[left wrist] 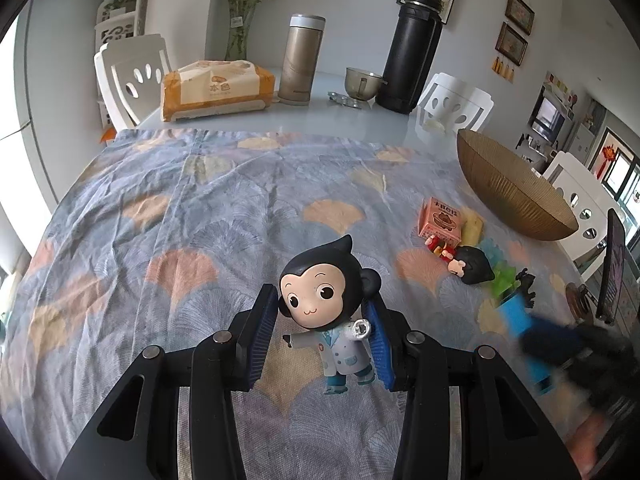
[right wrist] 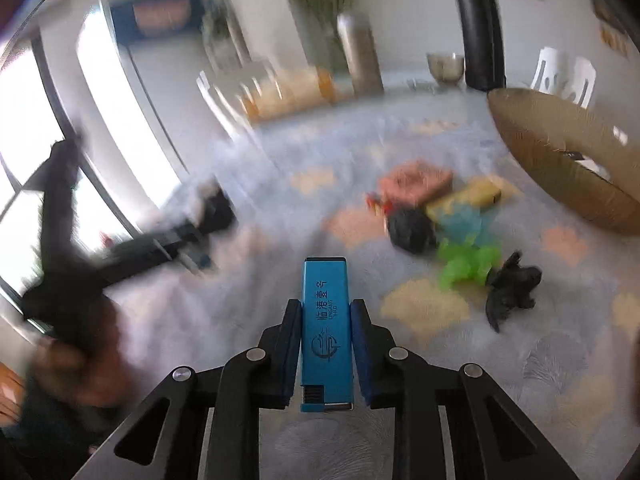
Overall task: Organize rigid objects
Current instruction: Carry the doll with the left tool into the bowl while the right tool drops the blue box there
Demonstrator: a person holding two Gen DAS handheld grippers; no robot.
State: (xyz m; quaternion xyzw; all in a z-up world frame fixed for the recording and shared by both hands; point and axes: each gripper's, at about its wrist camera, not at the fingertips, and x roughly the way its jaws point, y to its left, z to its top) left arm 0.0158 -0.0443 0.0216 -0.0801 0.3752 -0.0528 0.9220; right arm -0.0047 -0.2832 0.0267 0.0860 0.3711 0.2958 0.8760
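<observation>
A monkey figurine in a white coat stands upright on the patterned cloth between the pads of my left gripper. The jaws are wide; the right pad touches its arm, the left pad stands apart. My right gripper is shut on a blue rectangular lighter and holds it above the cloth; it also shows blurred in the left wrist view. A pile of toys lies to the right: a pink box, a black-haired figurine, green pieces, a black dinosaur.
A gold ribbed bowl stands at the right of the table. At the back stand a tissue pack, a gold thermos, a glass cup and a black flask. White chairs surround the table.
</observation>
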